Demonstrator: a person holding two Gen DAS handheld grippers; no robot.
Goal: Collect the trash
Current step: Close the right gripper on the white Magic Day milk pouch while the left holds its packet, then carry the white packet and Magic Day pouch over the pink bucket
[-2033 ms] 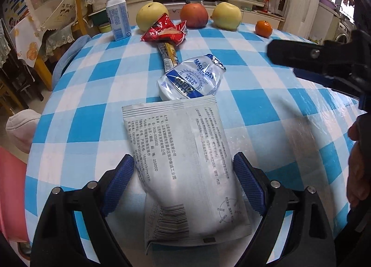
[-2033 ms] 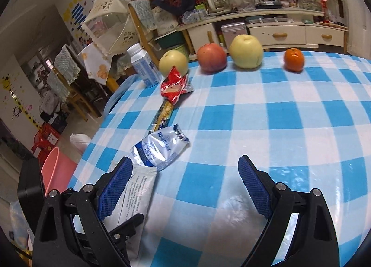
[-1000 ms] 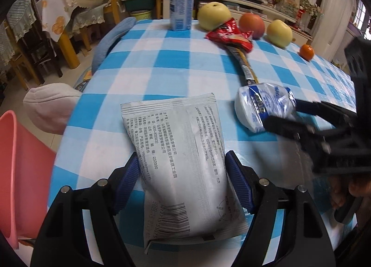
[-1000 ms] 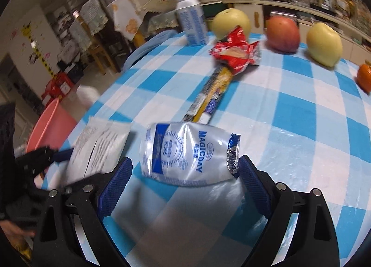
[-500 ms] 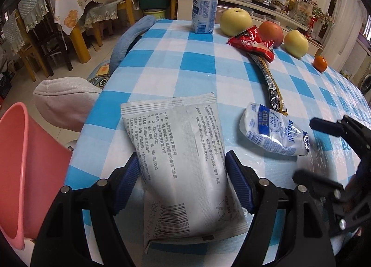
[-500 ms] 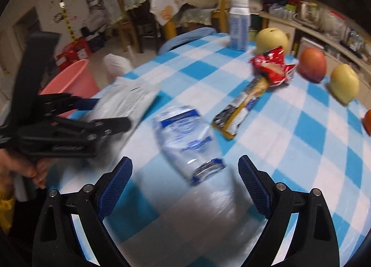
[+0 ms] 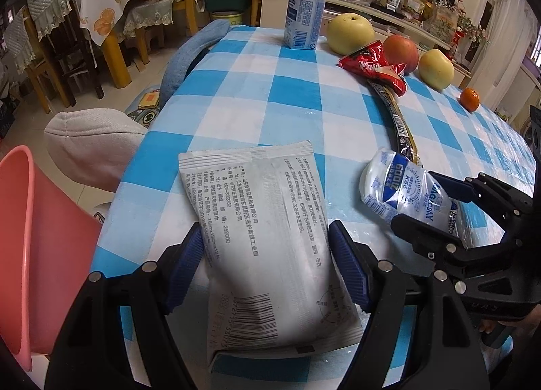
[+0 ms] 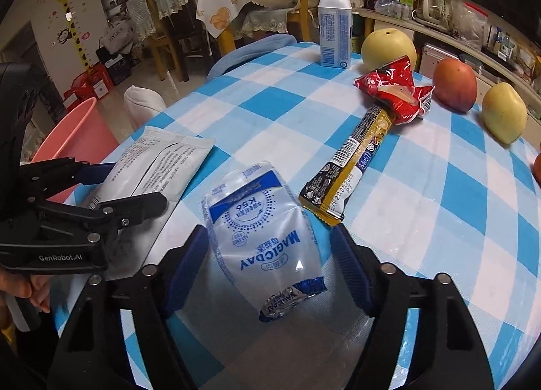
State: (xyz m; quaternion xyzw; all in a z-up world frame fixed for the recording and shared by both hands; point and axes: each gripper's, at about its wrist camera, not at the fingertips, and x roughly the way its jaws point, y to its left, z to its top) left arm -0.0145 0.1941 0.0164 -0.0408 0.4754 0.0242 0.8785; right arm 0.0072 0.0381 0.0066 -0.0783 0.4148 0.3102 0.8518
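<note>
My left gripper is shut on a grey printed packet and holds it over the table's near left edge. The packet and the left gripper also show in the right wrist view. My right gripper stands around a blue-and-clear MAGICDAY wrapper, with both pads close to its sides; the wrapper also shows in the left wrist view. A long gold snack wrapper and a red crumpled wrapper lie further on.
A pink bin stands on the floor left of the checked table. A milk carton, two yellow pears, a red apple and a small orange sit at the far side. Chairs stand beyond.
My right gripper has swung left and come down around the MAGICDAY wrapper, its jaws narrower than before. My left gripper closed on the grey packet and carried it toward the table's left edge.
</note>
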